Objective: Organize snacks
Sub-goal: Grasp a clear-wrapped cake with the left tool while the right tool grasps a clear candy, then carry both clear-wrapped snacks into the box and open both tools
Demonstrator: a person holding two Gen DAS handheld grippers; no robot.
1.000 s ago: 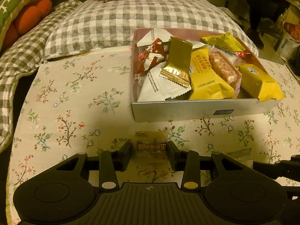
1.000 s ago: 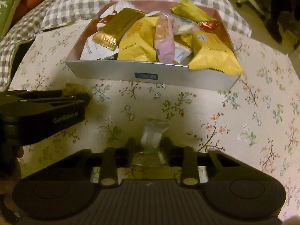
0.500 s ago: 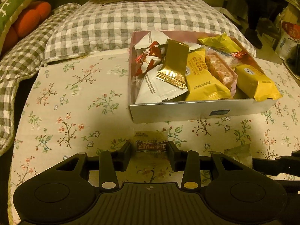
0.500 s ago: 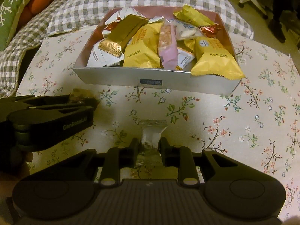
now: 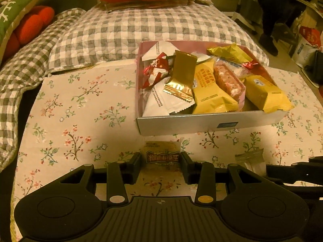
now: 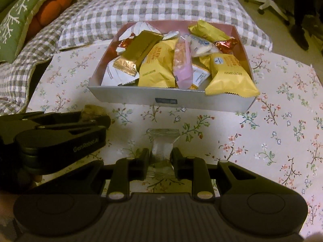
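Just before the near wall of the snack box [image 5: 210, 124], a yellow packet [image 5: 162, 154] is clamped by the left gripper [image 5: 160, 159] and a clear packet [image 6: 161, 151] by the right gripper [image 6: 160, 157], open floral cloth [image 6: 272, 141] being left beside them.

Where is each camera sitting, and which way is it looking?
Left wrist: on the left gripper, looking forward and down past its fingers, shut on a brown-label snack, toward the snack box; the right gripper's tip shows at right.
Right wrist: on the right gripper, looking forward and down at the same box; it pinches a clear-wrapped snack; the left gripper shows at left.
Shared: the box, the floral cloth, the checked pillow.
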